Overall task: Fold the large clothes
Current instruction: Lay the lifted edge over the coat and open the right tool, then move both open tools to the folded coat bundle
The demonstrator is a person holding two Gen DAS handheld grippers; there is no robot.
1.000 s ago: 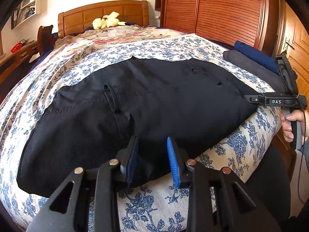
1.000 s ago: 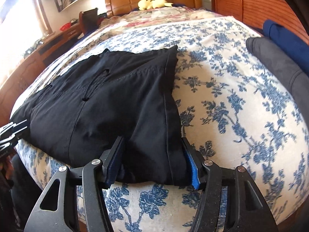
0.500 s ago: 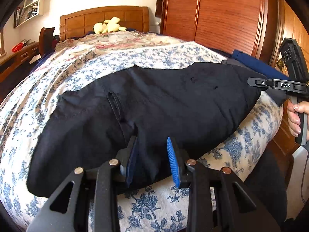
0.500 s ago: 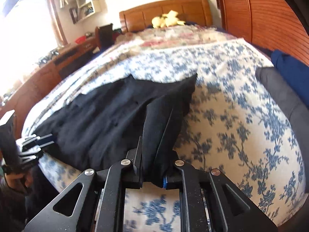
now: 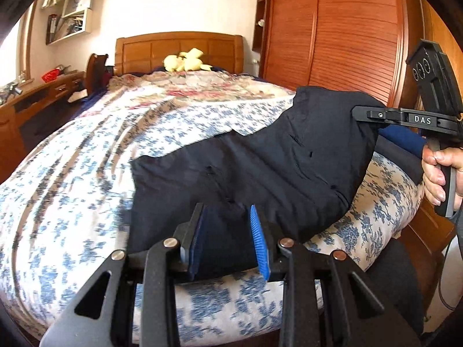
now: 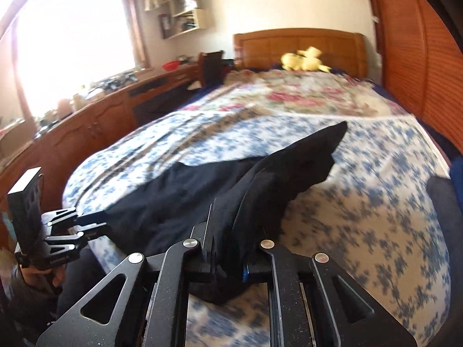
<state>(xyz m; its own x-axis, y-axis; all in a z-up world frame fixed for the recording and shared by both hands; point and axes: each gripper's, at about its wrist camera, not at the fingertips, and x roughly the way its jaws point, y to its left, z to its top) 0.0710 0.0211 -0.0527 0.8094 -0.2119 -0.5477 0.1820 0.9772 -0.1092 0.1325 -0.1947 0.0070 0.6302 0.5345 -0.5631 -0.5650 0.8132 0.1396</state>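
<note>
A black garment [image 5: 260, 167] lies across the near end of a bed with a blue floral cover [image 5: 72, 179]. My left gripper [image 5: 227, 208] is shut on its near edge, with cloth bunched between the blue pads [image 5: 257, 231]. My right gripper [image 6: 228, 240] is shut on the garment's other end and holds it raised in a peaked fold [image 6: 289, 167]. In the left wrist view the right gripper [image 5: 358, 114] hangs at the right with cloth draped from its tip. In the right wrist view the left gripper [image 6: 86, 225] is at the far left, on the garment's edge.
Folded blue [image 5: 405, 138] and dark grey clothes [image 6: 442, 202] lie at the bed's right side. A yellow plush toy [image 5: 185, 62] sits by the headboard. A wooden wardrobe [image 5: 332, 43] stands on the right, a desk [image 6: 101, 115] on the left. A person's hand [image 5: 437, 173] holds the right gripper's handle.
The right gripper's jaws closed on the garment's end and lifted it off the bed. The left gripper rose too with its edge. The garment went from flat to raised and bunched.
</note>
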